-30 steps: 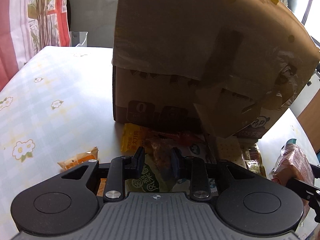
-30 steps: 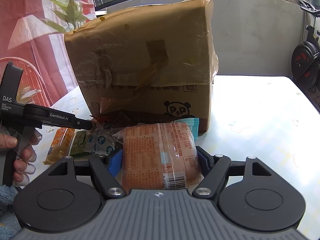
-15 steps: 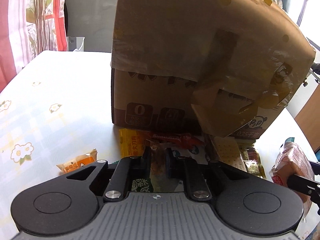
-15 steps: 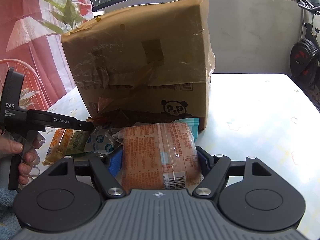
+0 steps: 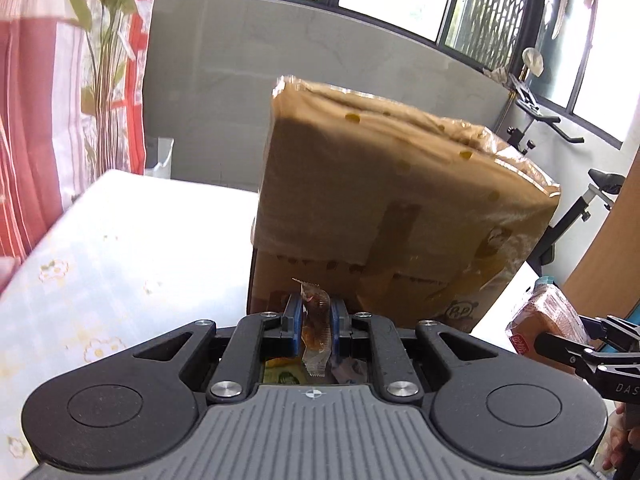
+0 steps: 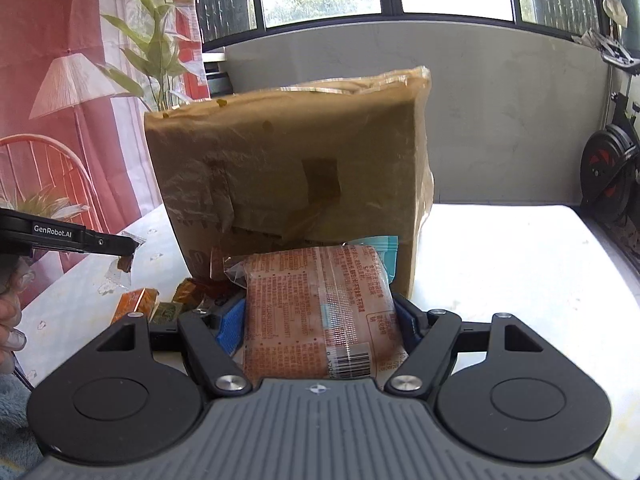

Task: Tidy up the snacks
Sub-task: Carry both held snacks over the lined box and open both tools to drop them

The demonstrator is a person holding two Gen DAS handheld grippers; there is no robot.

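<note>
My left gripper [image 5: 315,320] is shut on a small clear-wrapped brown snack [image 5: 316,332], lifted off the table in front of the tall cardboard box [image 5: 400,208]. From the right wrist view the same gripper [image 6: 128,254] hangs at the left with the small brown snack [image 6: 125,265] dangling from its tip. My right gripper [image 6: 320,312] is shut on a wide orange-brown snack packet [image 6: 320,304] with a barcode; this packet [image 5: 544,320] also shows at the right of the left wrist view. The cardboard box [image 6: 292,184] stands just behind it.
Loose snacks lie at the box's foot: an orange pack [image 6: 136,304], a green pack [image 6: 166,312] and a teal-edged pack [image 6: 386,252]. The flower-print tablecloth [image 5: 120,248] spreads left. A person's hand [image 6: 8,320] holds the left gripper. An exercise bike [image 6: 612,176] stands at right.
My left gripper closed on the small brown snack and lifted it up off the pile, tilting upward. My right gripper rose slightly with the orange-brown packet still held.
</note>
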